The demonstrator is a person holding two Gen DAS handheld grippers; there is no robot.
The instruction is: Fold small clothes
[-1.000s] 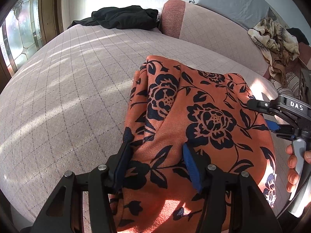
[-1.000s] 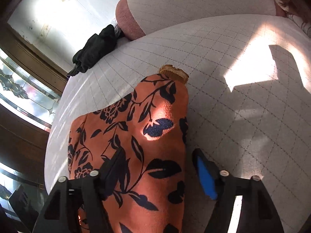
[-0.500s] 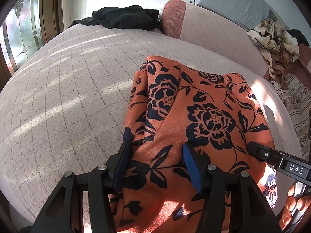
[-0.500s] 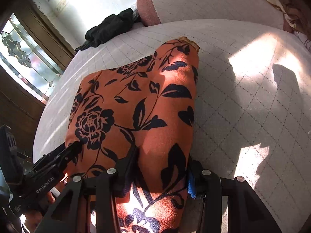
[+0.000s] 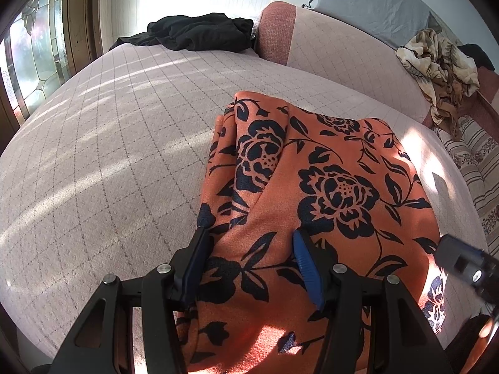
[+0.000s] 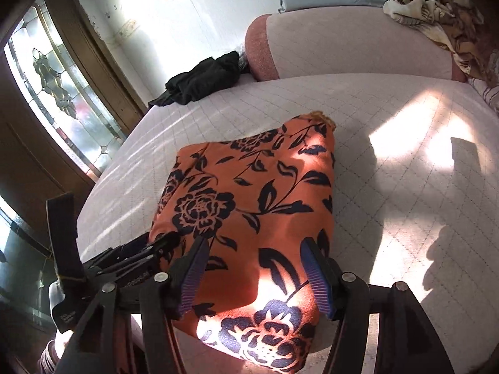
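Observation:
An orange garment with a dark floral print lies folded on the quilted bed, its near end hanging over the front edge. My left gripper is open, its fingers straddling the garment's near left part. My right gripper is open too, its fingers straddling the near right part of the garment. The right gripper shows at the right edge of the left wrist view. The left gripper shows at the lower left of the right wrist view.
A black garment lies at the bed's far side by a pink bolster. A beige patterned cloth is heaped at the far right. A stained-glass window is on the left. The quilted bed cover spreads to the left.
The right gripper has drawn back from the garment's far end to its near right end, coming alongside the left gripper. The left gripper has not moved.

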